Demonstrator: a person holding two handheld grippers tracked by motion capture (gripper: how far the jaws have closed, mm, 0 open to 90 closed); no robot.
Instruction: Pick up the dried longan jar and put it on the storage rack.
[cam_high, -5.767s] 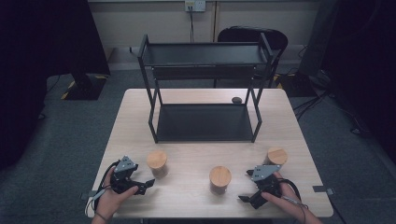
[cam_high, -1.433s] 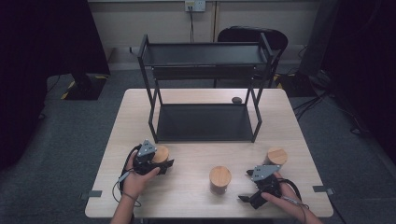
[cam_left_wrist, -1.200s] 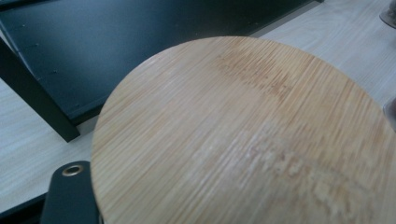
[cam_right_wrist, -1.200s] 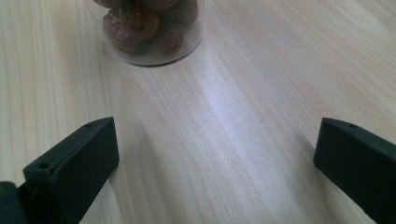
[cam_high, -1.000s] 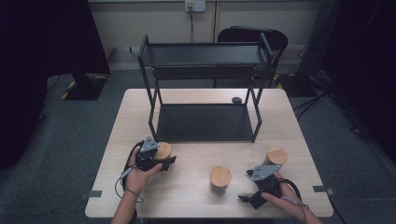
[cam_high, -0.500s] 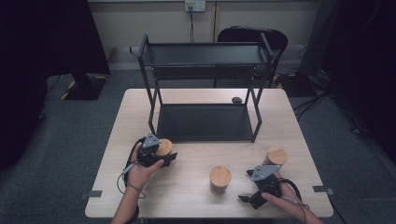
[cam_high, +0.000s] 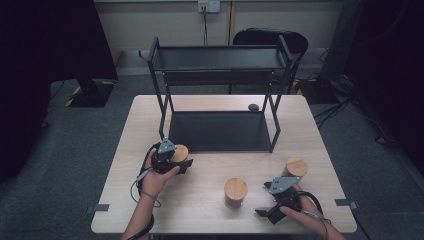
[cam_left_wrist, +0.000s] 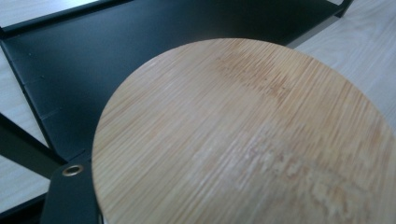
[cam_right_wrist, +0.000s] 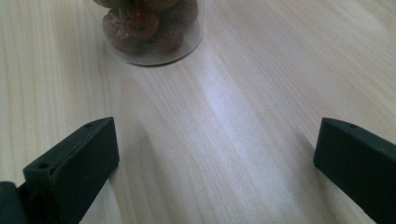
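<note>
The left gripper (cam_high: 181, 162) is clamped on the round bamboo-lidded glass jar (cam_high: 179, 152) just before the black metal two-tier rack's (cam_high: 218, 131) lower shelf, directly ahead, while the right gripper (cam_high: 263, 213) rests wide-jawed on the pale wooden tabletop (cam_high: 200, 200).

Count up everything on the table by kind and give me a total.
Jars with bamboo lids: 3 – one in the left tongs, one mid-table, one by the right tongs
Black two-tier rack: 1
Small dark object behind the rack: 1
Tongs: 2 – left, right
Total: 7
</note>
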